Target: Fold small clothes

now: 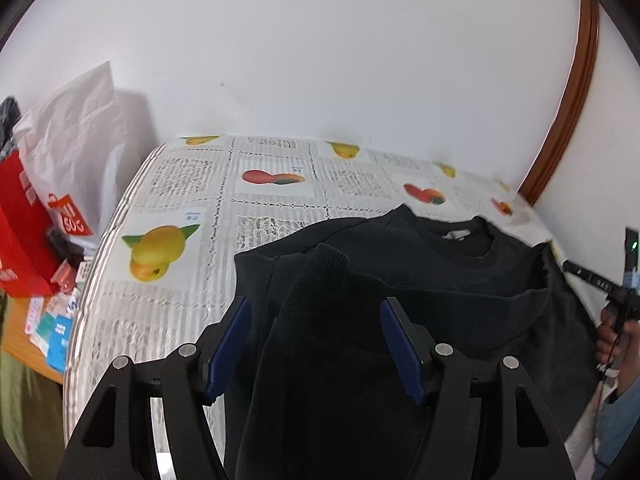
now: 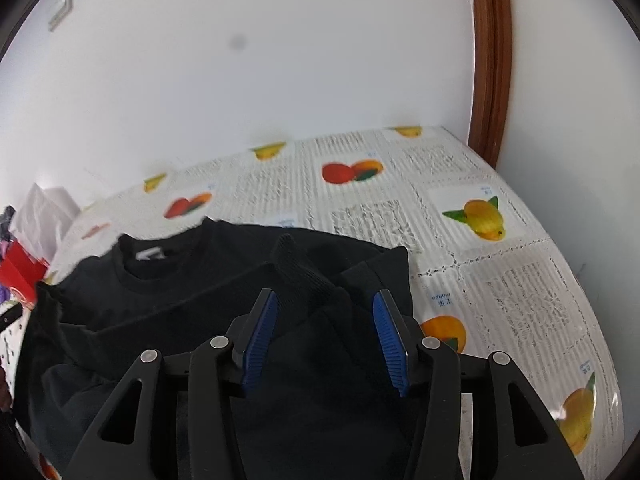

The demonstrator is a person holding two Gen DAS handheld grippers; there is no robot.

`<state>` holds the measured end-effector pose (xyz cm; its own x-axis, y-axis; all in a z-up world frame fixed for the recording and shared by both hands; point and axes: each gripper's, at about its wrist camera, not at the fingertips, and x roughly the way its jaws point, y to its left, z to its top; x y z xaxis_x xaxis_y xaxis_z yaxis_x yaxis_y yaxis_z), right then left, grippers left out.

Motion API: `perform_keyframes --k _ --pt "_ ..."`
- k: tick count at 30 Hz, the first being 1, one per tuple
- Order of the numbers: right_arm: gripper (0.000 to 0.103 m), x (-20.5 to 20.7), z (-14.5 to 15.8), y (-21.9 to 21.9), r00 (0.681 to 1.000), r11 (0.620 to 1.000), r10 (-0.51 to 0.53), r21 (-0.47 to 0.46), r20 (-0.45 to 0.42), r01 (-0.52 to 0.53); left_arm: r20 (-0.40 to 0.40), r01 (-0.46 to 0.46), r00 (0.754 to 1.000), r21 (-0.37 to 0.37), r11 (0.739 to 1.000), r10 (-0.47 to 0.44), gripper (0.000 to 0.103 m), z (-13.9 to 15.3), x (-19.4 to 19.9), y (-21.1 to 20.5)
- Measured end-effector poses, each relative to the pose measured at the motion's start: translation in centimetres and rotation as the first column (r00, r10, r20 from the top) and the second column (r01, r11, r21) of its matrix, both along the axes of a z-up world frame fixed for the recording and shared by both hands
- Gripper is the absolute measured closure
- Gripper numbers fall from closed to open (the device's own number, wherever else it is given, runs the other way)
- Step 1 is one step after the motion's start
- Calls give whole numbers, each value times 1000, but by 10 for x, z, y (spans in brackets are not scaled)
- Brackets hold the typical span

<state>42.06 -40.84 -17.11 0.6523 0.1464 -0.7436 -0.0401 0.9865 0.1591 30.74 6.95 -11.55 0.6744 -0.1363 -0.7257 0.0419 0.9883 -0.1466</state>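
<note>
- Left gripper (image 1: 316, 308), lower centre of the left wrist view: its blue pads (image 1: 232, 344) are standing spread apart, pressing on nothing, with a folded-in ribbed sleeve cuff (image 1: 320, 268) lying between and just beyond them.
- Right gripper (image 2: 326, 300), lower centre of the right wrist view: its jaws are likewise standing apart, pinching nothing, with the other ribbed cuff (image 2: 296, 268) lying between the fingertips.
- Black sweatshirt (image 1: 420, 280): it is lying flat on the table, filling the lower middle of both views, collar with its white label (image 1: 456, 235) pointing towards the wall.
- Fruit-print tablecloth (image 1: 188, 208): it is covering the table beneath and beyond the garment.
- Person's hand (image 1: 612, 336), right edge of the left wrist view: it is gripping a black handle.
- Red bag (image 1: 24, 216) and white bag (image 1: 76, 152): they are standing at the left edge.
- White wall (image 1: 320, 60): it is rising behind the table.
</note>
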Motion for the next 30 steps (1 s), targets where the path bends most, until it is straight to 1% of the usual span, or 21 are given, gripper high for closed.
perform_keyframes --k 2,4,5,6,7,8,9,10,12,13,14,15,16,17,20,22,24,26,30 --pt "53 9 -7 3 1000 1000 5 -20 -16 -6 -5 11 1000 55 998 -10 48 -6 10 -10" --pt "53 18 -12 7 999 999 17 -28 -36 -18 -5 -10 1000 123 992 11 66 -13 16 -16" --pt "53 21 -15 9 999 999 26 -28 -44 -28 -13 -20 1000 147 989 22 71 -17 19 -18" --pt "53 25 -17 11 998 999 32 -30 -48 -34 -18 -25 999 156 987 28 73 -20 22 -19" --pt "54 29 -19 15 998 998 39 -38 -54 -41 -15 -33 999 159 987 36 78 -24 23 -18" --pt "59 32 -21 19 997 998 50 -43 -56 -52 -9 -43 999 159 986 45 81 -26 23 -17" --pt "64 33 -22 23 997 996 56 -59 -58 -60 -8 -50 999 160 986 52 91 -29 23 -15" --pt "66 35 -23 27 997 994 61 -89 -54 -65 -14 -58 998 157 986 61 92 -32 24 -13" --pt "81 35 -21 33 994 987 103 -123 -35 -107 -24 -71 997 137 988 75 93 -35 25 -9" --pt "83 33 -16 30 995 988 104 -117 -4 -104 -29 -78 996 128 989 82 93 -37 26 -7" --pt "84 31 -11 22 996 993 87 -87 31 -84 -31 -80 996 123 989 85 93 -37 25 -6" --pt "85 30 -8 10 997 998 53 -26 48 -52 -29 -80 996 119 990 84 93 -37 25 -5" --pt "85 32 -10 3 999 1000 25 11 43 -26 -30 -78 996 121 990 82 93 -38 24 -6" --pt "85 34 -14 0 1000 1000 10 25 26 -11 -32 -77 996 128 989 82 93 -38 24 -7" --pt "85 43 -35 3 998 1000 10 7 -54 -9 -34 -79 996 145 986 84 93 -40 24 -9" --pt "84 47 -37 0 998 999 6 34 -68 -4 -32 -85 995 148 985 91 90 -42 23 -9" --pt "83 48 -42 0 996 999 5 40 -89 -1 -31 -86 995 148 985 91 89 -44 23 -9" --pt "82 47 -42 3 996 1000 1 20 -88 0 -33 -86 995 149 985 92 89 -45 24 -9" --pt "79 45 -40 21 997 995 0 -103 -75 -8 -29 -80 996 169 982 86 89 -45 25 -11"
